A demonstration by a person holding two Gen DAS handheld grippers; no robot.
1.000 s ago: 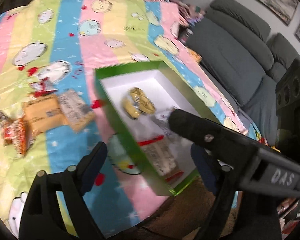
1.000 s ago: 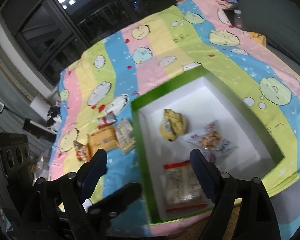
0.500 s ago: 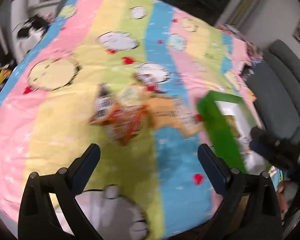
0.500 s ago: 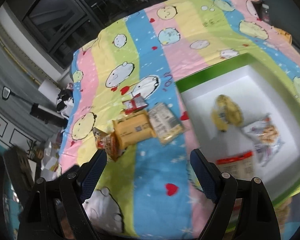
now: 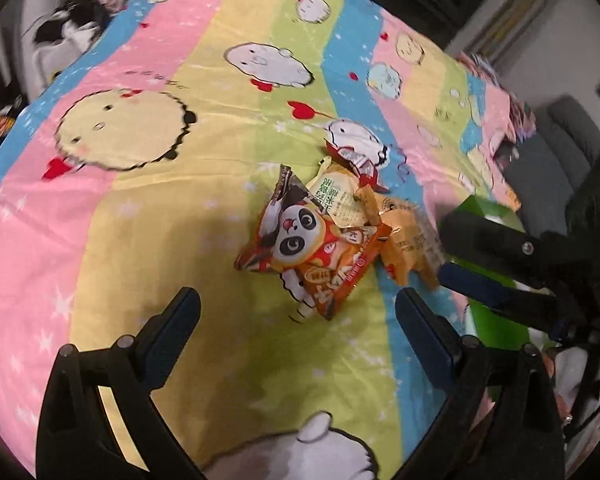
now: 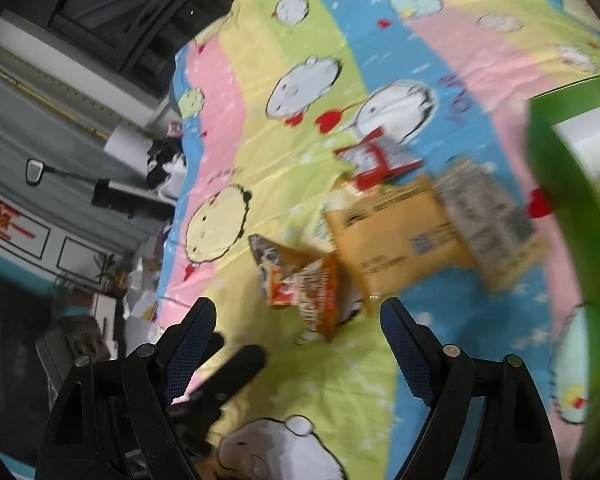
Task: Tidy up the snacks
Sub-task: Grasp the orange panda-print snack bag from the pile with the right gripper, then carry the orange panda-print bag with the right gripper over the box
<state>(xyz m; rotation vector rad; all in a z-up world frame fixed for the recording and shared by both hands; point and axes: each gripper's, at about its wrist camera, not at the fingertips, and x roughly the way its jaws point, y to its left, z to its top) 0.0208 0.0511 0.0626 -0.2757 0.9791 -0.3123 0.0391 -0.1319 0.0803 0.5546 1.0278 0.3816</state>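
My left tongs and right tongs both stand spread, empty, just near of the panda snack packet on the striped cloth.

Left gripper, jaws wide and empty, hangs over a striped cartoon cloth. Just ahead lies a panda snack bag among other packets. Right gripper reaches in beside a green box.

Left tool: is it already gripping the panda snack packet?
No: the left tool stands open and empty, and the panda snack packet lies on the striped cloth just ahead of its fingertips.
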